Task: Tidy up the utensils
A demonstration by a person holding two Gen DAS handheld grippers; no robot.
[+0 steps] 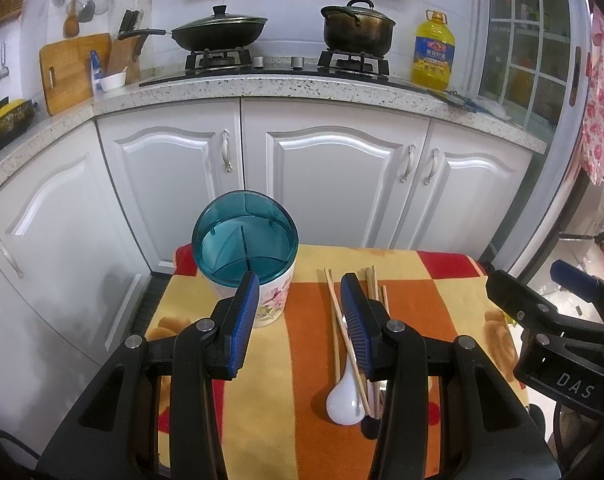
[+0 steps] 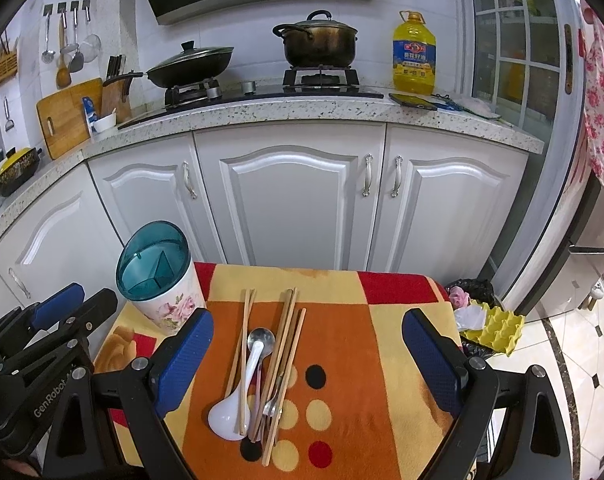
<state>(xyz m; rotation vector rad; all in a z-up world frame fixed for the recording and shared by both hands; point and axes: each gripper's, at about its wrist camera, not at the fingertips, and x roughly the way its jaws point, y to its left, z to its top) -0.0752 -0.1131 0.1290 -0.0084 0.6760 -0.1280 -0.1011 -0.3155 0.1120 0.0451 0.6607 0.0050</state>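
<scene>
A utensil holder (image 1: 258,272) with a teal divided insert and a white floral body stands upright at the back left of the cloth-covered table (image 2: 341,344); it also shows in the right wrist view (image 2: 162,280). A pile of utensils lies mid-table: a white ladle spoon (image 2: 238,400), a metal spoon (image 2: 261,338), a fork (image 2: 274,404) and several wooden chopsticks (image 2: 286,360). The white spoon (image 1: 343,396) and chopsticks (image 1: 333,304) also show in the left wrist view. My left gripper (image 1: 300,292) is open and empty, between holder and pile. My right gripper (image 2: 307,328) is open and empty above the pile.
White kitchen cabinets (image 2: 286,200) stand behind the table, with a stove, a wok (image 1: 218,32), a pot (image 1: 357,26) and an oil bottle (image 1: 431,52) on the counter. A yellow egg tray (image 2: 495,330) and a trash bag sit on the floor at right.
</scene>
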